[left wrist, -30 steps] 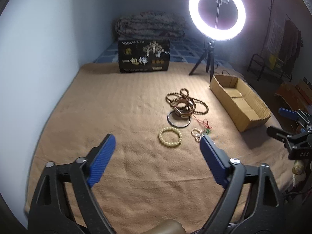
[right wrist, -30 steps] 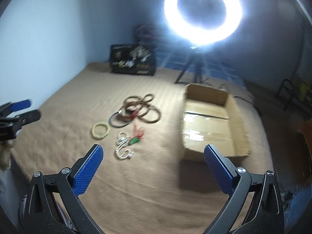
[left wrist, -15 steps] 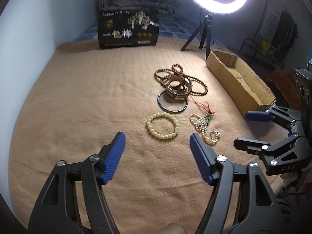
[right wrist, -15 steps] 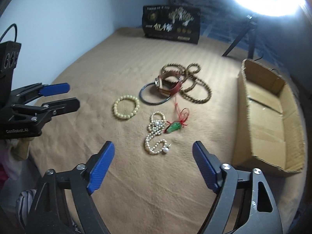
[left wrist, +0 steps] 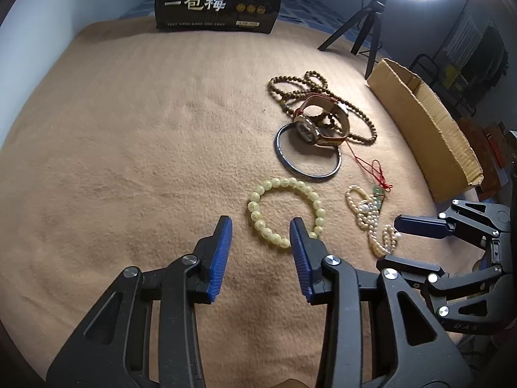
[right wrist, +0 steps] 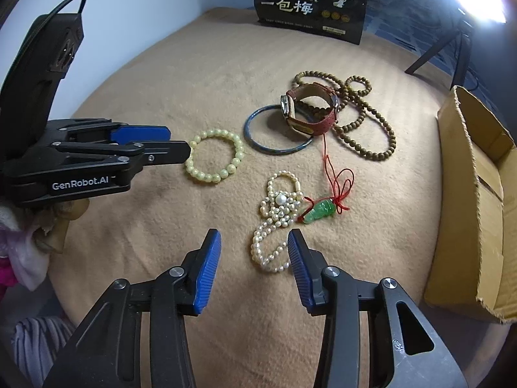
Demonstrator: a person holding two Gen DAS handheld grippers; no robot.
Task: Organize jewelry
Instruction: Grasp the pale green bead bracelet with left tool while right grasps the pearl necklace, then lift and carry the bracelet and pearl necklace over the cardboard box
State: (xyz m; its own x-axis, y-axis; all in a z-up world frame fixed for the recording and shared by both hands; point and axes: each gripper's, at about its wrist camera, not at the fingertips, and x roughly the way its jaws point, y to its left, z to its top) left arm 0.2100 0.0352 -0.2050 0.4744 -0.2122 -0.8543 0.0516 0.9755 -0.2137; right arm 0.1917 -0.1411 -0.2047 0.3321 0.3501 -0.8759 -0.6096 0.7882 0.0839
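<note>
Jewelry lies on a tan blanket (left wrist: 129,161). My left gripper (left wrist: 261,229) is open, its tips at the near edge of a pale yellow bead bracelet (left wrist: 258,223), also in the right wrist view (right wrist: 237,144). My right gripper (right wrist: 254,245) is open, its tips around the near loop of a pearl necklace (right wrist: 278,210), which shows in the left wrist view (left wrist: 365,216). Farther back lie a dark bangle (left wrist: 284,161), a red-strap watch (right wrist: 320,123), a brown bead string (right wrist: 371,129) and a green pendant on red cord (right wrist: 318,211).
An open cardboard box (right wrist: 478,187) stands at the right of the blanket. A black printed box (left wrist: 219,0) stands at the far edge. A ring light on a tripod (left wrist: 368,32) stands behind. The blanket's left side is bare.
Both grippers have moved forward and down toward the jewelry. Both jaws have narrowed. The left tips have reached the yellow bracelet and the right tips the pearl necklace.
</note>
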